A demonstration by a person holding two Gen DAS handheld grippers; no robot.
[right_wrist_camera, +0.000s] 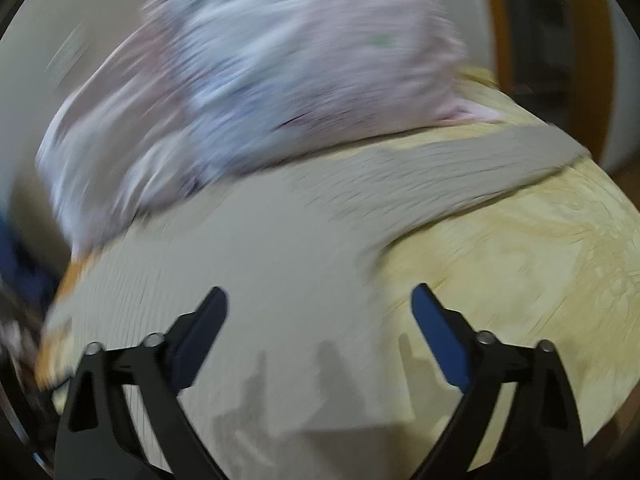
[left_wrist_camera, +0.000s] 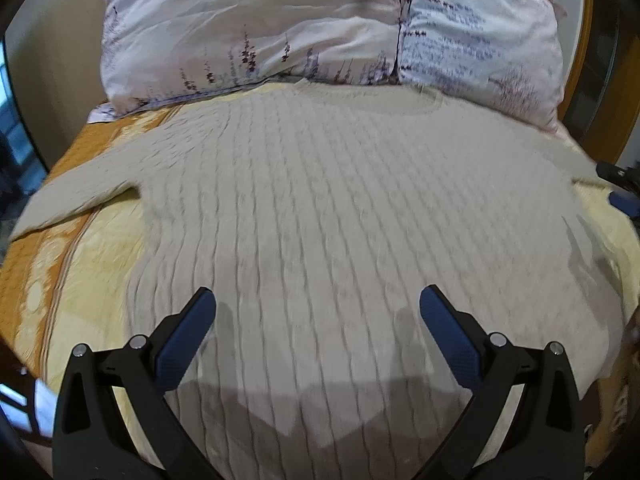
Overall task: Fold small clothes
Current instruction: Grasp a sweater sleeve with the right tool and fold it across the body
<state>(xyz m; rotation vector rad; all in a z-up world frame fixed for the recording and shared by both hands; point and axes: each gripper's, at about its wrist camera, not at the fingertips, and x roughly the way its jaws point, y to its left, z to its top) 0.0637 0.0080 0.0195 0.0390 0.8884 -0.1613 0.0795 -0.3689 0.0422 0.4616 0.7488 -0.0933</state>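
A beige cable-knit sweater (left_wrist_camera: 320,208) lies flat on the bed, its neck toward the pillow and one sleeve (left_wrist_camera: 80,196) spread out to the left. My left gripper (left_wrist_camera: 318,304) is open and empty above the sweater's lower body. The right wrist view is motion-blurred; there the sweater (right_wrist_camera: 260,264) fills the middle and its other sleeve (right_wrist_camera: 480,156) stretches to the upper right. My right gripper (right_wrist_camera: 320,300) is open and empty over the sweater's right side. The right gripper also shows at the far right edge of the left wrist view (left_wrist_camera: 620,188).
A floral pillow (left_wrist_camera: 320,28) lies at the head of the bed, touching the sweater's neck. The bedsheet (left_wrist_camera: 80,280) is yellow and orange; it also shows in the right wrist view (right_wrist_camera: 540,260). A wooden headboard (left_wrist_camera: 584,40) stands at the back right.
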